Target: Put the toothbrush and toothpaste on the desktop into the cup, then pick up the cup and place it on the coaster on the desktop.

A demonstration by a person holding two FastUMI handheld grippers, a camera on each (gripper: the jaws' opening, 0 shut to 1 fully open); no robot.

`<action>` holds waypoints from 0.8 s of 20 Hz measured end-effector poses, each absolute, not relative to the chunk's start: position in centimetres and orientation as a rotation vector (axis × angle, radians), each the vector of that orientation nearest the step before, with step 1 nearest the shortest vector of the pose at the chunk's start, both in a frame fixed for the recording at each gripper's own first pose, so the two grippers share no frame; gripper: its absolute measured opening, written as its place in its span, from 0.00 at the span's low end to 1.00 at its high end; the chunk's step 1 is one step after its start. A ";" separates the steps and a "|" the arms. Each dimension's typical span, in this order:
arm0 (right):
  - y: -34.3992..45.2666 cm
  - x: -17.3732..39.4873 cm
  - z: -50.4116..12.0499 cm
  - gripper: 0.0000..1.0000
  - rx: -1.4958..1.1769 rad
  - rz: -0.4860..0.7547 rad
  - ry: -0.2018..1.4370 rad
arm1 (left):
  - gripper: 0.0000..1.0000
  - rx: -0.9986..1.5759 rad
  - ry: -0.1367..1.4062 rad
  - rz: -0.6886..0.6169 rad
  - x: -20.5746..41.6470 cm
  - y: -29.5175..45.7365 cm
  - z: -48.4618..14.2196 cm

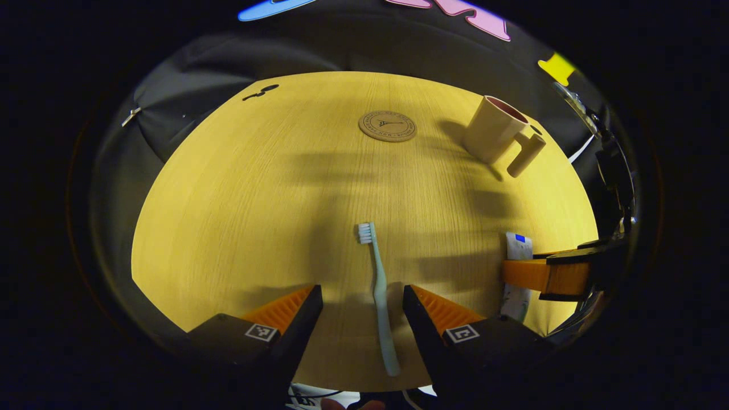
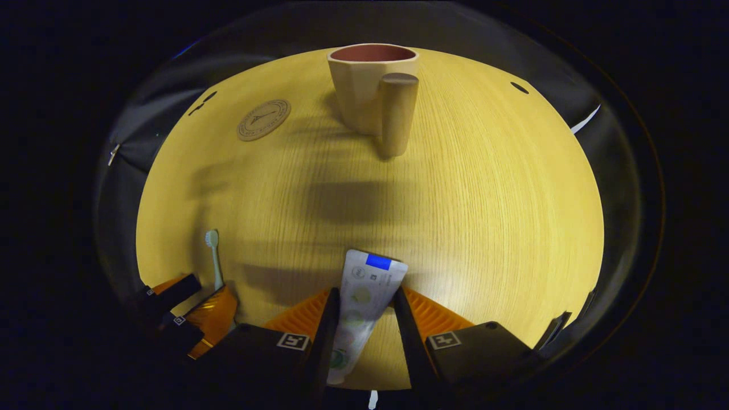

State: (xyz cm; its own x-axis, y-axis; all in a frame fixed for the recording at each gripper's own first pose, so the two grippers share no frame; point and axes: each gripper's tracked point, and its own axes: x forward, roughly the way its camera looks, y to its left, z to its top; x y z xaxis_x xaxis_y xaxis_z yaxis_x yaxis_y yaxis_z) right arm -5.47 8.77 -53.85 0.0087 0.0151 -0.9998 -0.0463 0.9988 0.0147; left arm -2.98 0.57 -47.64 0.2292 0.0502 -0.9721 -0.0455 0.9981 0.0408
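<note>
In the left gripper view the left gripper (image 1: 363,302) sits low over the wooden surface (image 1: 239,216) with its jaws spread wide, gripping nothing; the toothbrush (image 1: 379,290) lies flat between the two fingers, touching neither, its bristled head pointing away toward the middle of the surface and its handle running back toward the near edge. Farther off in the same view the round coaster (image 1: 387,126) lies bare near the far edge, and to its right stands the cup (image 1: 492,134), upright, its thick cylindrical handle turned toward the near right. In the right gripper view the right gripper (image 2: 364,304) straddles the toothpaste (image 2: 364,296), a flat tube lying on the surface with its wide crimped end pointing toward the cup; both fingers sit right against the tube's sides, though whether they truly press on it cannot be told. The cup stands straight ahead of this gripper, well apart from it, with the coaster to its left
</note>
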 end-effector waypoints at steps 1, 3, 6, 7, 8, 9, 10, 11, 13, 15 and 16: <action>8.7 -5.5 -53.6 0.48 -0.039 0.049 1.563 | 0.92 0.016 1.347 0.062 -3.1 0.7 -47.8; 8.8 -5.5 -53.5 0.47 -0.042 0.075 1.556 | 0.93 0.048 1.366 0.055 -3.3 0.5 -48.1; 9.1 -5.4 -53.7 0.36 0.032 0.101 1.536 | 0.94 0.062 1.381 0.053 -3.4 0.0 -48.1; 9.2 -5.3 -53.7 0.36 0.071 0.104 1.523 | 1.00 0.056 1.385 0.060 -3.5 0.0 -48.2; 9.3 -5.1 -53.6 0.35 0.114 0.113 1.501 | 0.93 0.053 1.391 0.066 -3.4 0.0 -48.1; 9.4 -5.1 -53.3 0.36 0.159 0.124 1.485 | 0.92 0.052 1.395 0.070 -3.4 -0.1 -48.2; 9.4 -5.0 -53.0 0.36 0.202 0.132 1.460 | 0.88 0.052 1.395 0.072 -3.3 -0.2 -48.3; 9.2 -4.8 -52.8 0.36 0.223 0.138 1.434 | 0.85 0.052 1.399 0.075 -3.3 -0.4 -48.3; 8.8 -4.3 -51.5 0.36 0.243 0.168 1.361 | 0.79 0.051 1.405 0.079 -3.3 -0.6 -48.3; 8.7 -3.3 -49.6 0.35 0.263 0.195 1.278 | 0.75 0.045 1.412 0.092 -3.2 -0.7 -48.4; 8.6 -2.7 -48.6 0.35 0.276 0.209 1.233 | 0.72 0.040 1.413 0.099 -3.0 -0.9 -48.4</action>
State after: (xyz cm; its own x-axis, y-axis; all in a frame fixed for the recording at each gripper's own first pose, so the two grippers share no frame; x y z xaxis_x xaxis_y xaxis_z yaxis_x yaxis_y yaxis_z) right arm -2.73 8.60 -48.56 0.3196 0.3040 -0.8975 -0.0082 0.9480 0.3182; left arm -3.02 -0.95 -48.41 0.1539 0.0930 -0.9837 -0.0449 0.9952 0.0871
